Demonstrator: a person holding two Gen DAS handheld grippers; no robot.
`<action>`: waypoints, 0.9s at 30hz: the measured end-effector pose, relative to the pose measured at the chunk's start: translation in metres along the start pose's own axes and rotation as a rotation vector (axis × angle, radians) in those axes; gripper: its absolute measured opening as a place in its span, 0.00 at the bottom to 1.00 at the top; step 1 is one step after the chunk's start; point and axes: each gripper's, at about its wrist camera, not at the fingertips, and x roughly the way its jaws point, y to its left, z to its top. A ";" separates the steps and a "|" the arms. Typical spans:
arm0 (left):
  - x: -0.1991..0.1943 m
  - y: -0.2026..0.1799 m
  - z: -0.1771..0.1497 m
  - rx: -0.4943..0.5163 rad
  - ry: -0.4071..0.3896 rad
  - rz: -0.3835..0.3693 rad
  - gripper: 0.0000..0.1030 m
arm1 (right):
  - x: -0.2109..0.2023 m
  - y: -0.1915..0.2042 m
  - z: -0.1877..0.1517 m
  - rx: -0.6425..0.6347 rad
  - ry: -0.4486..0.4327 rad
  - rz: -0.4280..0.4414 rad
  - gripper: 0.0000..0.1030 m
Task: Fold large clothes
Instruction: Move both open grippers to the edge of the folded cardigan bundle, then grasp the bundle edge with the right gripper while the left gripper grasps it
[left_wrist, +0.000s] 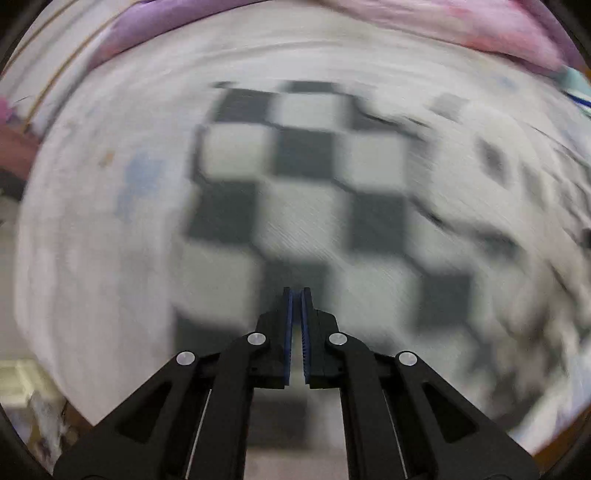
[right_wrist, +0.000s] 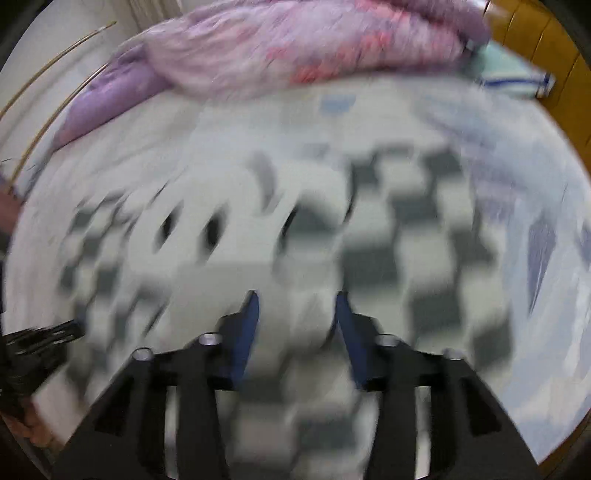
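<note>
Left claw (left_wrist: 296, 295): black arms, blue pads drawn together, nothing between them, hanging over the black-and-white checked knit garment (left_wrist: 306, 192). The garment lies spread on the white-sheeted bed (left_wrist: 92, 229), a lilac and pink quilt (right_wrist: 295, 48) heaped beyond it. Right claw (right_wrist: 297, 306): jaws parted, a pale fold of the garment between them, contact too blurred to tell. Likely soft, limp, light; best taken at an edge or corner.
</note>
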 end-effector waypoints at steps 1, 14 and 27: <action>0.009 0.008 0.007 -0.022 0.018 0.012 0.04 | 0.013 -0.006 0.006 -0.023 0.016 -0.050 0.40; -0.015 0.037 -0.080 0.072 0.175 0.044 0.04 | -0.021 -0.095 -0.120 0.005 0.355 -0.041 0.46; -0.082 0.016 -0.066 0.059 0.078 -0.077 0.85 | -0.013 -0.187 -0.086 0.341 0.329 0.205 0.88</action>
